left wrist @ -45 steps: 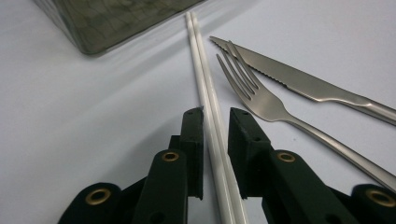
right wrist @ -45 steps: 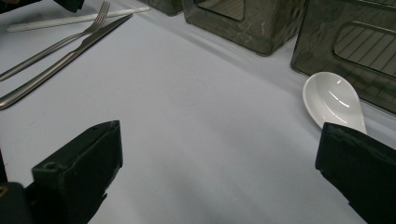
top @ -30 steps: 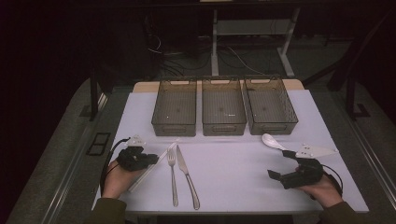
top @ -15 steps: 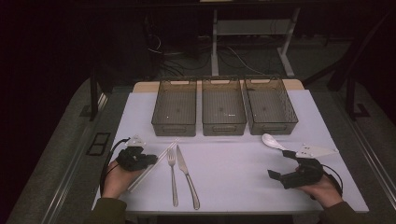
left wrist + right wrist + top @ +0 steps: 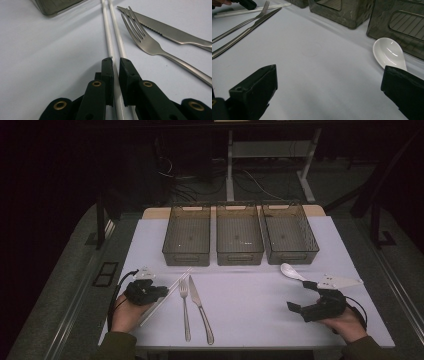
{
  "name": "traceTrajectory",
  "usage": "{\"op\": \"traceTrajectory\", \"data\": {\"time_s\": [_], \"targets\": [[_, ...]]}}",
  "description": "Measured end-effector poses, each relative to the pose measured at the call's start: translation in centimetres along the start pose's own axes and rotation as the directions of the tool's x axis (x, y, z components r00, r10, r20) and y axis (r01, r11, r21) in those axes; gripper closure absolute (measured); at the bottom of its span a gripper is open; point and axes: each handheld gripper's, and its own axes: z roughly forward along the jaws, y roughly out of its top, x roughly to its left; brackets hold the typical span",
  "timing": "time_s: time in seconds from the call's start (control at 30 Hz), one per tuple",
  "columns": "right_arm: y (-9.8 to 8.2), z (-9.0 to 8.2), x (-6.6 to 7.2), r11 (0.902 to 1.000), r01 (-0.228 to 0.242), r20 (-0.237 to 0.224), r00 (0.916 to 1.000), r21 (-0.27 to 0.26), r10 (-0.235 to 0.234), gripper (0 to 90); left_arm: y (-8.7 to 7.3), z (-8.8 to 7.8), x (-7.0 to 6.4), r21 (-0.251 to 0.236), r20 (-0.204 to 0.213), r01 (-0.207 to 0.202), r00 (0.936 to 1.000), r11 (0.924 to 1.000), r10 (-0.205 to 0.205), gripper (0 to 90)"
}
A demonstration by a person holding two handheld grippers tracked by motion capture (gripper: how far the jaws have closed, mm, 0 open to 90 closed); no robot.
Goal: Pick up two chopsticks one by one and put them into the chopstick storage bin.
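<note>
My white chopsticks (image 5: 113, 47), two thin round sticks, lie flat on the pale sheet side by side, running from bottom centre of my left gripper view up to its top edge; one passes between my black jaws. In the high view the chopsticks (image 5: 167, 295) slant across the lower left, just left of the fork

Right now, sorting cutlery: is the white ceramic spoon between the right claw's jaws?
No, the white ceramic spoon lies on the table beyond the open right claw.
</note>
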Motion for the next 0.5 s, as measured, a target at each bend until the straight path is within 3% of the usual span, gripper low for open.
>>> {"op": "traceTrajectory", "data": {"time_s": [0.07,0.27,0.43,0.5], "targets": [[-0.01,-0.01,0.01,1.0000,0.003,0.001,1.0000,-0.001,-0.003,0.8,0.06,0.00,-0.22,0.007,-0.017,-0.012,0.9998,0.9999,0.013,81.0],[-0.01,-0.02,0.01,1.0000,0.003,0.000,1.0000,-0.001,-0.003,0.7,0.12,0.01,-0.19,0.010,-0.018,0.001,0.9998,1.0000,0.000,82.0],[-0.01,-0.03,0.02,1.0000,0.002,0.000,1.0000,-0.001,-0.002,0.8,-0.32,0.01,0.07,-0.027,0.017,0.063,0.9979,0.9976,-0.063,77.3],[-0.01,-0.02,0.03,1.0000,0.002,0.000,1.0000,-0.001,-0.002,0.8,-0.35,0.02,0.08,-0.026,0.004,0.057,0.9984,0.9980,-0.057,81.9]]}}
